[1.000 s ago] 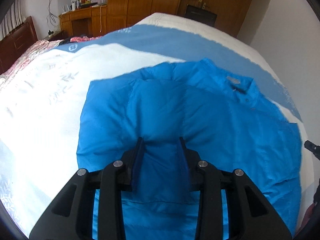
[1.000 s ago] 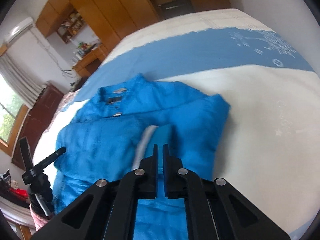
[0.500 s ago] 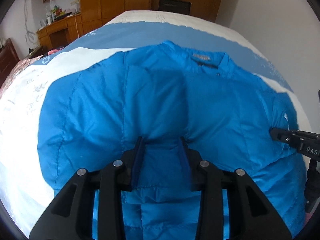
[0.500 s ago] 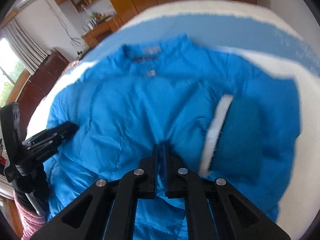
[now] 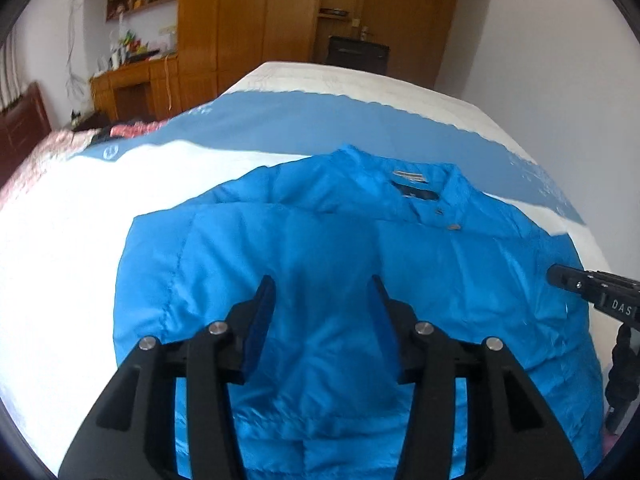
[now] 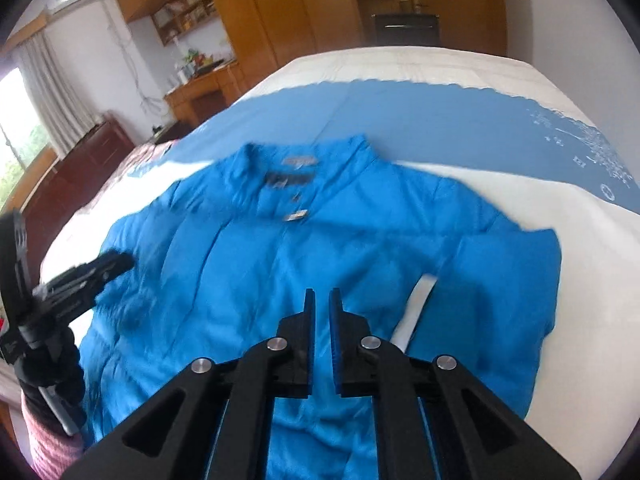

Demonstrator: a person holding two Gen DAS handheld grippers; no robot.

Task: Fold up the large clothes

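A bright blue padded jacket (image 5: 420,280) lies front-up on the bed, collar (image 5: 416,184) at the far end. My left gripper (image 5: 321,296) hovers over its lower left front. Its jaws are opening, and the fabric below lies flat with no pad pressing on it. My right gripper (image 6: 322,300) is shut with nothing in it, above the middle of the jacket (image 6: 240,280). The right sleeve (image 6: 500,280) is folded in over the body, its white lining (image 6: 420,300) showing. Each gripper shows at the edge of the other's view: right gripper (image 5: 580,284), left gripper (image 6: 92,272).
The bed carries a white and blue bedspread (image 5: 72,260). Wooden wardrobes (image 5: 260,20) and a cluttered desk (image 5: 132,80) stand beyond its far end. A white wall (image 5: 540,60) runs along the right side. A dark wooden headboard (image 6: 80,168) sits at the left.
The left gripper's jaws have widened and the fabric bunched between them has dropped flat. The right gripper has swung left from the folded sleeve to over the jacket's middle.
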